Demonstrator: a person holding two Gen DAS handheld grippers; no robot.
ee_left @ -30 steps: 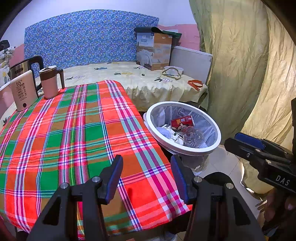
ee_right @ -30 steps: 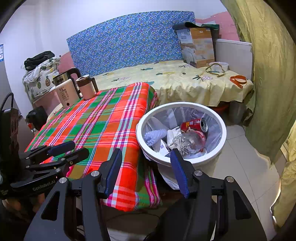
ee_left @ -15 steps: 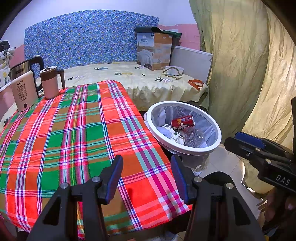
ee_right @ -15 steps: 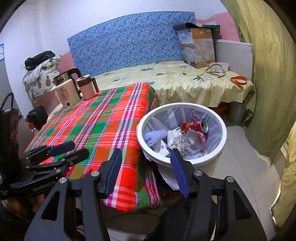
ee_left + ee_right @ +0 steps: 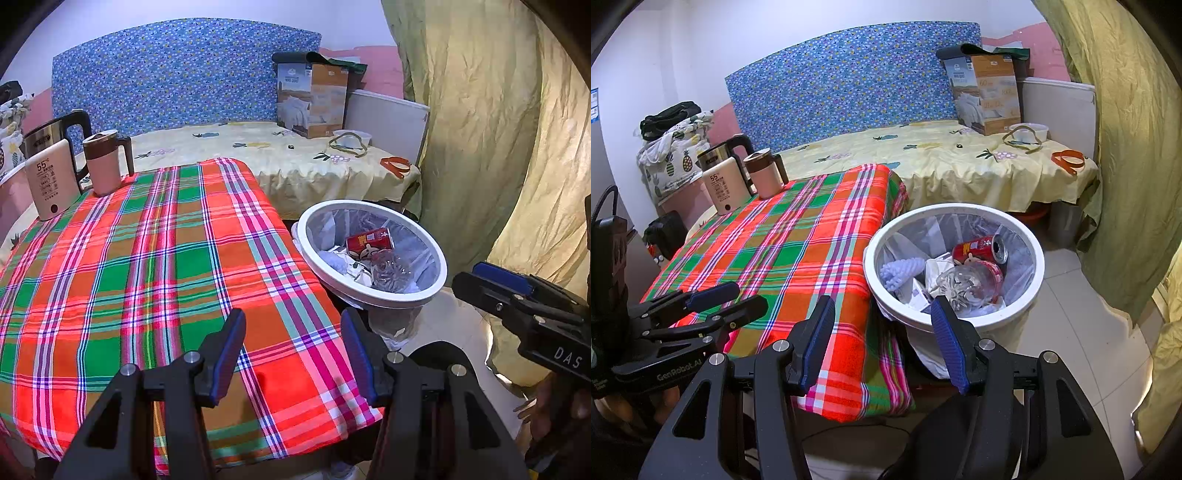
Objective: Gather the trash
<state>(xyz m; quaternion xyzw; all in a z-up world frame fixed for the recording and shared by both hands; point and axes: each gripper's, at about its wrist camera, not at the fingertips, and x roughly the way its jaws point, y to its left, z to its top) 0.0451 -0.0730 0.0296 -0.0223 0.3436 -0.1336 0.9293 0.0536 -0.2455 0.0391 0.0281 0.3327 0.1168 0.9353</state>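
Note:
A white-rimmed trash bin (image 5: 437, 284) (image 5: 871, 273) with a clear liner stands on the floor beside the table. In it lie a red can (image 5: 369, 242) (image 5: 979, 249), a crushed clear plastic bottle (image 5: 967, 282) (image 5: 391, 271), crumpled paper (image 5: 936, 267) and a pale blue knobbly piece (image 5: 901, 269). My left gripper (image 5: 291, 343) hangs open over the near edge of the plaid tablecloth (image 5: 147, 266) (image 5: 798, 236), with nothing between its fingers. My right gripper (image 5: 882, 328) is open too, empty, above the gap between table and bin. Each gripper shows at the side of the other's view.
A cream thermos (image 5: 51, 181), a steel kettle (image 5: 55, 129) and a pink mug (image 5: 103, 162) stand at the table's far left corner. Behind is a bed with a yellow sheet (image 5: 280, 155), a cardboard box (image 5: 314, 99) and small items. A yellow-green curtain (image 5: 480, 122) hangs at the right.

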